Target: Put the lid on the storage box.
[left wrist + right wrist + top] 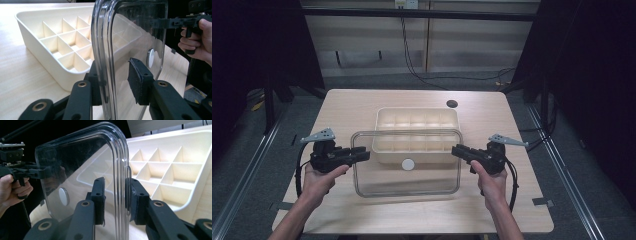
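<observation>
A clear plastic lid (407, 182) with a white round knob (408, 164) hangs level between my two grippers, its far part over a cream tray (417, 116) of several compartments. My left gripper (364, 155) is shut on the lid's left rim. My right gripper (457, 151) is shut on its right rim. In the left gripper view the jaws (117, 82) stand on either side of the lid's (135, 37) edge, with the tray (50, 42) behind and the right gripper (162, 22) across. In the right gripper view the pads (116, 200) clamp the lid's (75, 170) rim beside the tray (175, 170).
The light wooden table (362, 215) has a round dark cable hole (452, 104) behind the tray. Grey floor with metal rails runs along both sides, and a cable (412, 60) lies on the floor beyond the far edge.
</observation>
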`<state>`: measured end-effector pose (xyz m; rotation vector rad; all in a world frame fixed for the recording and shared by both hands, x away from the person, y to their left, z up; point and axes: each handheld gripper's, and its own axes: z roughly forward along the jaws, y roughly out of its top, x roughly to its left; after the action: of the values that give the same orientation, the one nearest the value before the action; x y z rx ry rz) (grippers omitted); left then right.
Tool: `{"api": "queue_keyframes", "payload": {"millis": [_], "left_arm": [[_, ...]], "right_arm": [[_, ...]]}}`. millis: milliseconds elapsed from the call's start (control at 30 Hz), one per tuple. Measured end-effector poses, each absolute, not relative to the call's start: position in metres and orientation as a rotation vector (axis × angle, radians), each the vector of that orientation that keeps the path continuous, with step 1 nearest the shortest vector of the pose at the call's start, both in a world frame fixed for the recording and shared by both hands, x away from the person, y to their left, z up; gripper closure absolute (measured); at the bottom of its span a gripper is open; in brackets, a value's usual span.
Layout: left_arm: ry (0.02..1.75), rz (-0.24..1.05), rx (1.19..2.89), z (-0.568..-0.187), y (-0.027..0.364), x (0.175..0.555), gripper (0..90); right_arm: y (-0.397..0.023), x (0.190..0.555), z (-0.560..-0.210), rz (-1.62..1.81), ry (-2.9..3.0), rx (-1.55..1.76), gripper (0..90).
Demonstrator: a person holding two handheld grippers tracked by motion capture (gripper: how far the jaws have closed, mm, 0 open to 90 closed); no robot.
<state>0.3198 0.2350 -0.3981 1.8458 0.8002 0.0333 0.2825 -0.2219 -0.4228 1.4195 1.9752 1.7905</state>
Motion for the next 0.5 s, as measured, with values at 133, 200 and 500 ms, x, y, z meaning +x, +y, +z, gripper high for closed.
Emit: {"api": "queue_keyframes", "payload": {"millis": [133, 200, 500], "left_arm": [[0.786, 0.045, 1.842, -0.392, 0.234, 0.323, 65.7], [0.782, 0.049, 1.842, -0.389, 0.234, 0.327, 65.6], [0.776, 0.073, 1.829, -0.376, 0.231, 0.338, 65.2]], "right_arm": [[-0.223, 0.285, -0.416, 1.792, 1.965, 1.406, 69.6], [-0.223, 0.287, -0.413, 1.789, 1.962, 1.404, 69.3], [-0.224, 0.298, -0.403, 1.804, 1.932, 1.417, 69.2]]}}
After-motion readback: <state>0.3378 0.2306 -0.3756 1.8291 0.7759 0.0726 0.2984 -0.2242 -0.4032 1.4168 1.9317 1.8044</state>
